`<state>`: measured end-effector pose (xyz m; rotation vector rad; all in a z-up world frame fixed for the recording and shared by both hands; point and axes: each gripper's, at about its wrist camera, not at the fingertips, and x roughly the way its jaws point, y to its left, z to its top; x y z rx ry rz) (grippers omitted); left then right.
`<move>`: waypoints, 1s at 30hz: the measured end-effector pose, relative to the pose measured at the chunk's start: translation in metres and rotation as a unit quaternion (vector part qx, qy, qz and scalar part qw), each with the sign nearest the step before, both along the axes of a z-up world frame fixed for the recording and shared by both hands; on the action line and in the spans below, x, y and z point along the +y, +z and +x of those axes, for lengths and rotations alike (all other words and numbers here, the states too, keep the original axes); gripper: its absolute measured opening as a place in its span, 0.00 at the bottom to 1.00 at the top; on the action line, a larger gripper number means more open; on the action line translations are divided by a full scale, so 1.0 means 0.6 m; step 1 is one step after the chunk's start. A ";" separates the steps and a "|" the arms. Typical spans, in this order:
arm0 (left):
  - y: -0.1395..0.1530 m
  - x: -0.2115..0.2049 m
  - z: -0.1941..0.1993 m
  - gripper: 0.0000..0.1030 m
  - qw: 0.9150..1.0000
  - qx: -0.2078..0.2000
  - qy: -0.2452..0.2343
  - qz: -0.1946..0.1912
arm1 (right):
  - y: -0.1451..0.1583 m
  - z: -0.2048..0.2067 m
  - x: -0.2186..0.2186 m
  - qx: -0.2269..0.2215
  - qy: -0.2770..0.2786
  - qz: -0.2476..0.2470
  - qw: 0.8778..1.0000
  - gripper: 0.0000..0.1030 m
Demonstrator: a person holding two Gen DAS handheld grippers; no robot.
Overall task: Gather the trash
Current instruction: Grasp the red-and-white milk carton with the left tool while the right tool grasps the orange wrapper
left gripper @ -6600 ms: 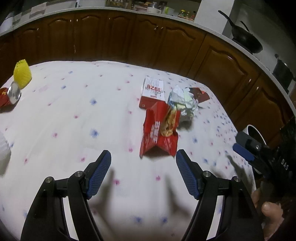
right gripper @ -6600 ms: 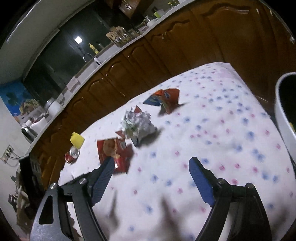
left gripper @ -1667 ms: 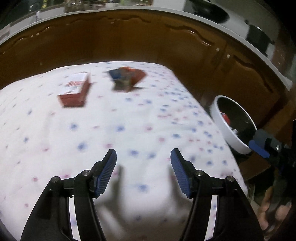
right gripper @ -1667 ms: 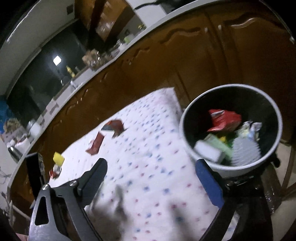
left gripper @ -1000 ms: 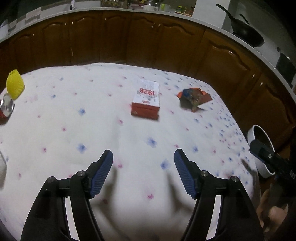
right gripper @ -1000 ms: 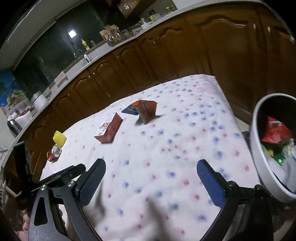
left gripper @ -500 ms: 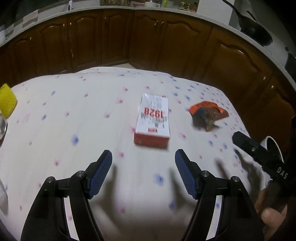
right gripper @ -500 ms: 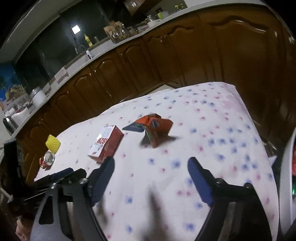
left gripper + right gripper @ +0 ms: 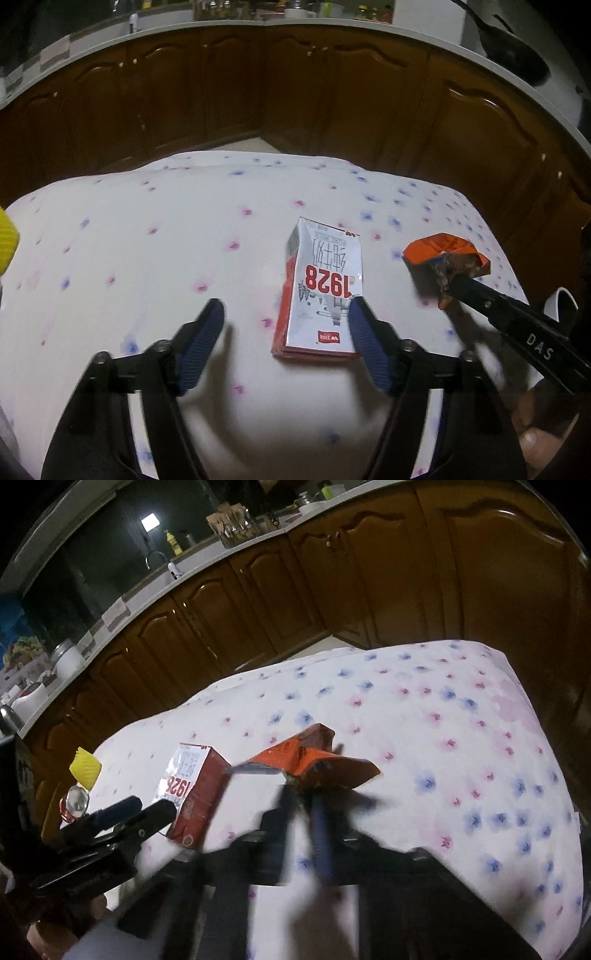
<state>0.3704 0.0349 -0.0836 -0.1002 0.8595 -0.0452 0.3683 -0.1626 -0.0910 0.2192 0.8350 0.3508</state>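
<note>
The table (image 9: 147,258), under a white cloth dotted with pink and blue flowers, fills the lower half of both views, with dark wooden cabinets (image 9: 332,103) curving behind it along the top.

Next in size is the milk carton (image 9: 321,291), red-sided with "1928" printed on its white face, lying flat at centre right of the left wrist view. The left gripper (image 9: 286,345) hovers low over the table with its blue-padded fingers (image 9: 201,341) wide apart and nothing between them; the carton's near end lies just inside the right-hand finger, so the spread looks chosen to straddle the carton's width for the next pickup.

Smaller is the orange snack wrapper (image 9: 317,762), crumpled and tented at the centre of the right wrist view. The right gripper (image 9: 304,805) has its fingers drawn together on the wrapper's near edge, pinching the thin foil where it stands up from the cloth, probably because flat film gives no other purchase. Motion blur softens the fingers.

Smallest, at the left edge of the right wrist view, a yellow ribbed cup (image 9: 85,768) sits beside a crushed can (image 9: 75,803), both untouched.
</note>
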 end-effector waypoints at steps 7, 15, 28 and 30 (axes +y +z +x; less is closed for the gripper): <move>0.008 -0.029 -0.004 0.26 0.999 -0.008 -0.036 0.023 | 0.016 -0.052 -0.036 -0.008 -0.009 0.025 1.000 0.03; 0.009 -0.020 -0.018 0.20 0.998 0.003 -0.049 -0.030 | 0.034 -0.129 -0.080 -0.014 -0.020 0.053 0.998 0.03; -0.009 -0.048 -0.012 0.65 0.999 0.027 -0.013 -0.031 | 0.045 -0.189 -0.133 -0.019 -0.048 0.071 0.996 0.03; -0.016 -0.059 -0.007 0.60 0.999 0.030 -0.013 -0.019 | 0.043 -0.193 -0.136 -0.019 -0.050 0.071 0.996 0.03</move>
